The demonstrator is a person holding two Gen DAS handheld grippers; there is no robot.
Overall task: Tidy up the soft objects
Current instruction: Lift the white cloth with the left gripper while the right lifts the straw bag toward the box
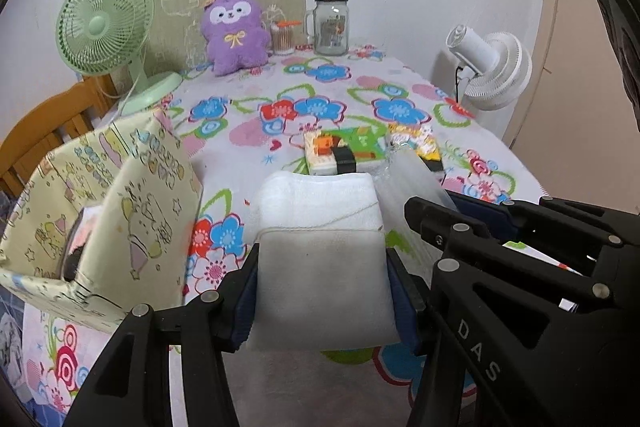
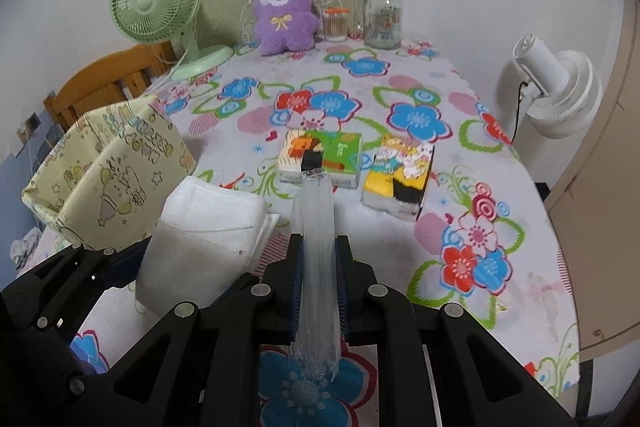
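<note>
Floral tablecloth (image 1: 320, 75), white towel (image 1: 320, 227) between left tongs (image 1: 322, 291).

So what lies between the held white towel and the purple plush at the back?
In the left wrist view, a green-and-orange tissue pack lies just beyond the white towel; from there to the purple plush only bare floral tablecloth.

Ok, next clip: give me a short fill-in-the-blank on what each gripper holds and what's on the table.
1. The left gripper is shut on a folded white ____.
2. The right gripper is shut on a clear ____ bag.
3. The plush toy at the back is ____ in colour.

Answers: towel; plastic; purple
</note>
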